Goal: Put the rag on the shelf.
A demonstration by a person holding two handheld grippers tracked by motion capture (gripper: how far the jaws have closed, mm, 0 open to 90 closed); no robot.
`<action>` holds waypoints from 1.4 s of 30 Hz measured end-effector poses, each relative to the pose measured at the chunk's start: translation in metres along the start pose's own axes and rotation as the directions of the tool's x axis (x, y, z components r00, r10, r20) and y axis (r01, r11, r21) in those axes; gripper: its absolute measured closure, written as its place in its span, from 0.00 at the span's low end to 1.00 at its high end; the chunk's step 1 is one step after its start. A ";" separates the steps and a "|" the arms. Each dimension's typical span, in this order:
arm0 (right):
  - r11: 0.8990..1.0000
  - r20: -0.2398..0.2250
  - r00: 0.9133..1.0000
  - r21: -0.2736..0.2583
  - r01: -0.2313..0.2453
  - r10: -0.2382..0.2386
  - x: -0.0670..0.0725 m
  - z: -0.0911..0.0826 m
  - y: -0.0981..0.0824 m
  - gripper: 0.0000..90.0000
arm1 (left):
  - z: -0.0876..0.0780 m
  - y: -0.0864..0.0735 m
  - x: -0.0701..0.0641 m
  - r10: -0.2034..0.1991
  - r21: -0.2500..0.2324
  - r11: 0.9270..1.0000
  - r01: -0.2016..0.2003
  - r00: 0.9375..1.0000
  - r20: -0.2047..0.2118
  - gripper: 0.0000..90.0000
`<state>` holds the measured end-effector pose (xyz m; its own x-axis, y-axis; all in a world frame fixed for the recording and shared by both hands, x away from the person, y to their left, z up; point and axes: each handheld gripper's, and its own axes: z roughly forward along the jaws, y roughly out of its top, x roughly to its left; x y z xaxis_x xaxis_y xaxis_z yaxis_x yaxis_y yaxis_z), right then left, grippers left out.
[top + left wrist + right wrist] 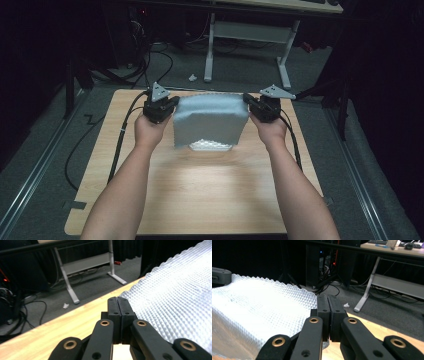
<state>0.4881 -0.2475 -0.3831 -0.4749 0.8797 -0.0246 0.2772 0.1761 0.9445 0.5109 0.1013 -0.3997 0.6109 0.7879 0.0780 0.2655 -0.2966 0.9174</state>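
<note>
Two bare forearms come in closest to the camera in the high view, and each hand carries a black hand-held gripper. The left hand-held gripper (170, 106) sits at the left top corner of a silvery-white bumpy sheet with a quilted pattern (211, 120). The right hand-held gripper (250, 102) sits at the sheet's right top corner. The sheet hangs between them, stretched across the top and drooping down in front, above the light wooden worktop (200, 190). Its lower edge looks blurry.

In the left gripper view, the left hand-held gripper (117, 299) has its two black jaws pressed tight together with no gap. The sheet (175, 302) starts right beside the jaw tips and spreads off to the right. It looks pinched at the corner, though the exact pinch spot is hidden behind the jaws.

In the right gripper view, the right hand-held gripper (328, 297) also has its jaws pressed together. The sheet (262, 310) reaches right up to the jaws from the left and tucks in behind them.

Beyond the far edge of the worktop is grey floor (240, 70). A white metal desk frame (247, 40) stands there, well apart from the sheet. A small white scrap (192, 77) lies on the floor near that frame. Black cables (150, 65) curl on the floor to the left of it.
</note>
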 end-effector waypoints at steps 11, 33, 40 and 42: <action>0.999 -0.025 1.000 0.045 -0.018 0.019 0.005 -0.002 -0.025 1.00 | -0.006 -0.030 -0.008 -0.046 0.025 0.999 0.045 0.998 0.047 1.00; 0.994 -0.039 0.997 0.088 -0.058 0.062 0.013 -0.001 -0.066 1.00 | 0.003 -0.064 -0.022 -0.084 0.094 0.993 0.073 0.989 0.120 0.99; 0.993 -0.034 0.997 0.107 -0.059 0.063 0.011 0.002 -0.077 1.00 | 0.009 -0.074 -0.023 -0.084 0.115 0.991 0.070 0.988 0.128 0.99; 0.993 -0.032 0.997 0.097 -0.063 0.067 0.010 0.001 -0.080 1.00 | 0.010 -0.075 -0.024 -0.088 0.120 0.990 0.073 0.988 0.127 0.99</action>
<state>0.4615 -0.2522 -0.4594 -0.4815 0.8751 0.0489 0.3861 0.1618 0.9082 0.4840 0.0995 -0.4748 0.6748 0.7360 -0.0536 0.3971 -0.3010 0.8670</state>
